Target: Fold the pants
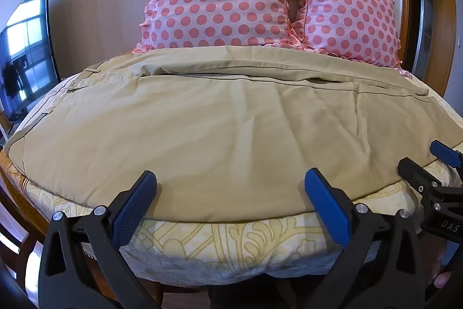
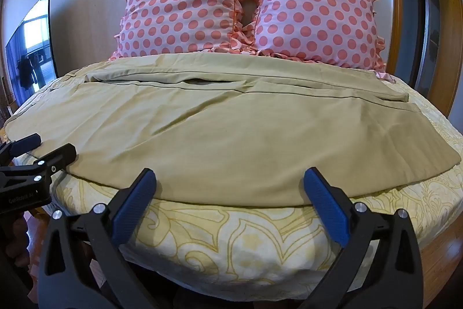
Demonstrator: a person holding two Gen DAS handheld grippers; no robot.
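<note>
Khaki pants (image 1: 220, 120) lie flat across the bed, waistband to the left, leg ends to the right; they also show in the right wrist view (image 2: 231, 132). The two legs lie side by side, one behind the other. My left gripper (image 1: 231, 181) is open and empty, its blue pads at the pants' near edge, left of middle. My right gripper (image 2: 231, 180) is open and empty at the near edge further right. Each gripper shows in the other's view: the right gripper (image 1: 425, 161) at the far right, the left gripper (image 2: 46, 148) at the far left.
The bed (image 2: 260, 236) has a yellow patterned sheet. Two pink polka-dot pillows (image 2: 185, 2) (image 2: 315, 10) stand against the wall behind the pants. A dark TV screen (image 1: 26, 48) stands at the left. A wooden door frame (image 2: 396, 5) is at the right.
</note>
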